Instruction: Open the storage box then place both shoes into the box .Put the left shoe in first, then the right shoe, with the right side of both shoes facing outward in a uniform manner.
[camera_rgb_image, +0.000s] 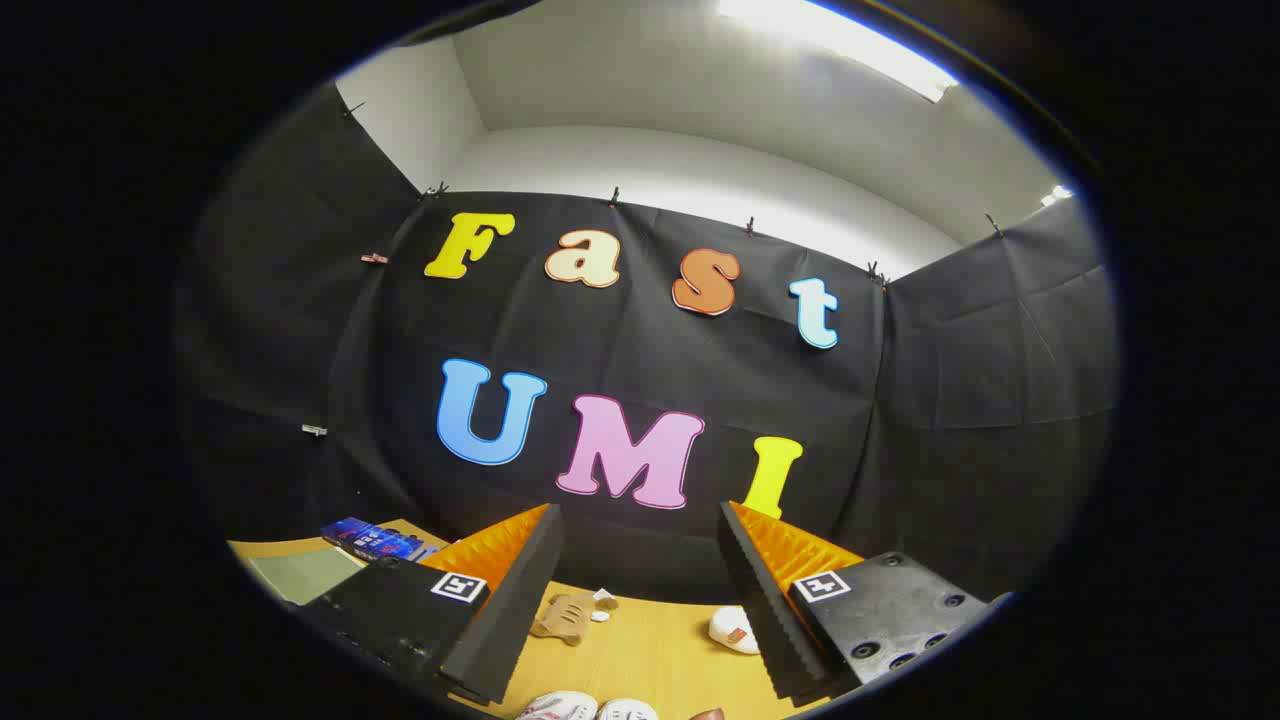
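White shoes (585, 708) between spread gripper (640, 600) fingers

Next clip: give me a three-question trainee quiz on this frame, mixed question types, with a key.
1. True or false: the gripper is shut on a shoe.
2. What lies on the wooden table between the fingers, nearer the left one? A) a tan plush toy B) a mug C) a pair of scissors
3. Fill in: the white shoes lie ______ the fingertips, nearer the camera.

Key:
1. False; the fingers stand wide apart, holding nothing.
2. A, the tan plush toy; a small white object lies by the right finger.
3. Below.
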